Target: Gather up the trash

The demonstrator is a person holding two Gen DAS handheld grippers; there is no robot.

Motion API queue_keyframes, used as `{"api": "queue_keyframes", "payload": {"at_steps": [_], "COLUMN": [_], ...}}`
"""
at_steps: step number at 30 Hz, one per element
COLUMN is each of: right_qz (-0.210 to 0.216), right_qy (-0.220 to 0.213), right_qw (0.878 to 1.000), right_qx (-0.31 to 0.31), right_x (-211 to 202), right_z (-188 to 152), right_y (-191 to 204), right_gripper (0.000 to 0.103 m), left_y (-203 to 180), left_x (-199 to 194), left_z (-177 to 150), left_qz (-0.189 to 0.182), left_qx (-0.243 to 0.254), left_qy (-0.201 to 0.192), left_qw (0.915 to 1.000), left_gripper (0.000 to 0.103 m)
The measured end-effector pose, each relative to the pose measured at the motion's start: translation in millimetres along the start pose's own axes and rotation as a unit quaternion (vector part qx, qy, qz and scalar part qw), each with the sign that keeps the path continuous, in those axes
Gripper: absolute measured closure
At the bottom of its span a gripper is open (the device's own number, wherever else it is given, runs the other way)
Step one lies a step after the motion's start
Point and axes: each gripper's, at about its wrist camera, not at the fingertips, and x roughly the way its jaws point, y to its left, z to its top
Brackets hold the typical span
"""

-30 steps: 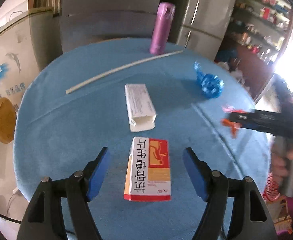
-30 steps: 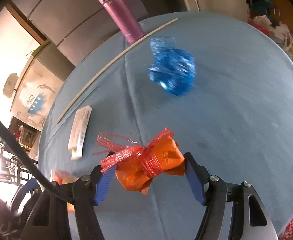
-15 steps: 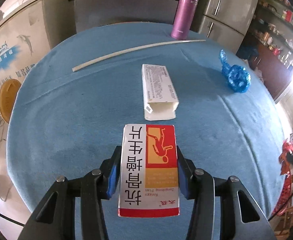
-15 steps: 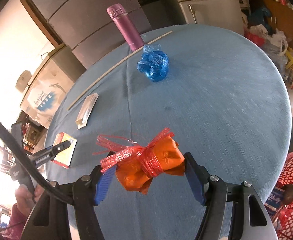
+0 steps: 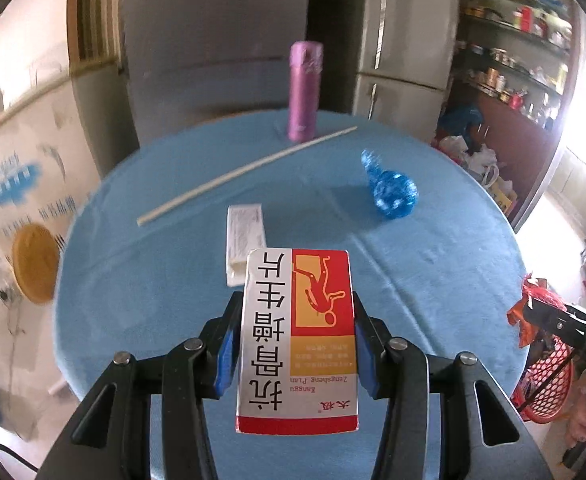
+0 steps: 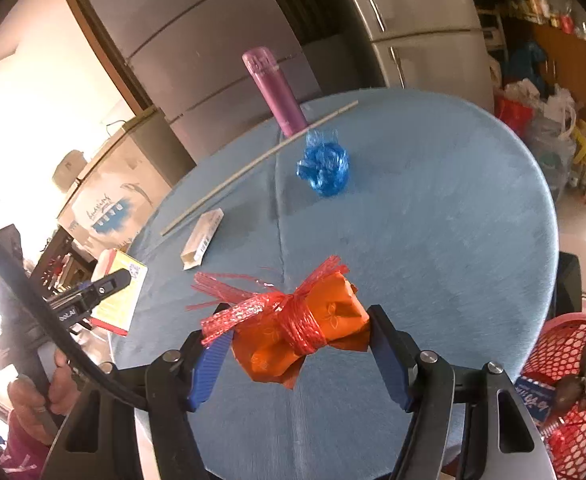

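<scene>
So the left claw point(image 5: 296, 354) is pinching the red-and-white medicine box point(image 5: 297, 336) above the blue worktop point(image 5: 153, 280), right claw point(image 6: 299, 354) clamps the orange wrapper bundle point(image 6: 305, 340), red basket point(image 6: 569, 380) at 4 o'clock.

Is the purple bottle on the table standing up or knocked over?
Standing upright: the purple bottle rises vertically from the blue table, cap on top.

Probably a home kitchen: fridges point(image 5: 405, 52), stocked shelves point(image 5: 517, 32), cloth-covered round table point(image 6: 453, 200).
</scene>
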Motion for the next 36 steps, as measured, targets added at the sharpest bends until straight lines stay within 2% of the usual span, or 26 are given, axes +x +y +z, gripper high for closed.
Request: {"api": "queue_keyframes", "payload": {"at_steps": [6,15,30,36], "right_qz": [-0.001,-0.010,-0.010,-0.009], "right_qy": [-0.028,-0.051,-0.075,-0.058], "right_qw": [1.000,0.999,0.997,0.998], "right_qx": [-0.004,-0.016,-0.018,0.010], "right_x": [-31,-61,-79,-64], "right_z": [-6,-13,-18,-16], "right_y": [-3,-6,-20,-37], "right_gripper": [0.033,0.033,0.033,0.034], "left_y": [-37,-75,-111,-113], "left_x": [-33,-59,-56,-35], "left_z": [3,1,3,-1], "left_qz": [0.020,0.027,0.036,0.025], "left_qx": [0.045,0.083,0.110,0.106], "left_qy": [-0.036,-0.062,-0.066,-0.038], "left_qw": [0.9981,0.9942,0.9911,0.9933], "left_gripper": [0.053,0.053,0.052,0.052]}}
